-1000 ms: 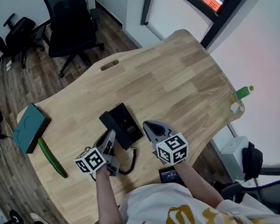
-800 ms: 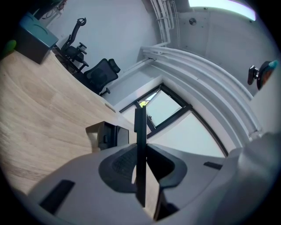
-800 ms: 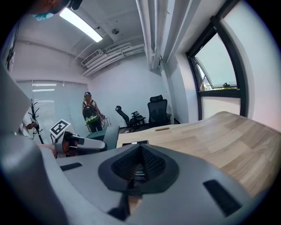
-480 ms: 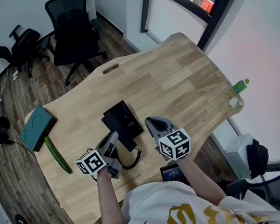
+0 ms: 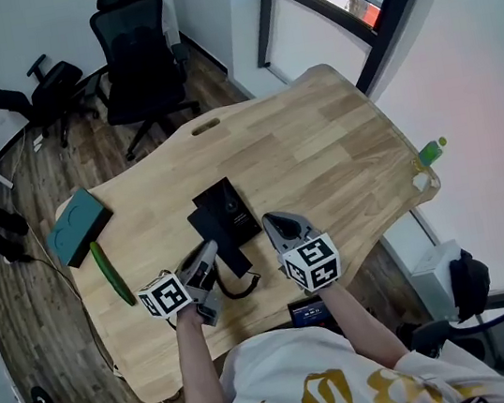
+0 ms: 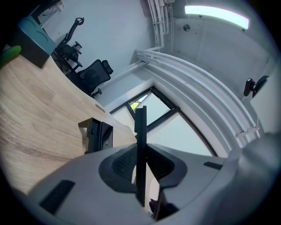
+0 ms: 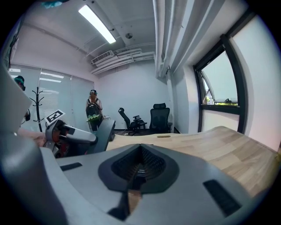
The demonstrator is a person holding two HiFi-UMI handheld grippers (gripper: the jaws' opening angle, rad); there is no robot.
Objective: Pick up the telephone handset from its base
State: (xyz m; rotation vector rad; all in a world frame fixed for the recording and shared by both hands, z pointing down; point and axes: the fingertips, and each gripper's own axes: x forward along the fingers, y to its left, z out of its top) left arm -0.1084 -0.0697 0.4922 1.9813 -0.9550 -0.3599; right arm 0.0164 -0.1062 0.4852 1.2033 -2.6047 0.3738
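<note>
Black handset [image 5: 218, 241] pinched edge-on in left gripper [image 5: 204, 260], jaws partly closed on it, apparently lifted just left of base [image 5: 230, 204]. Right gripper [image 5: 278, 227] closed, empty, right of base. Lift straight, slowly, without tilt. Mind coiled cord [image 5: 239, 289] near base: risk of tugging base across table [image 5: 318, 138]. Watch for slip on thin edge.
</note>
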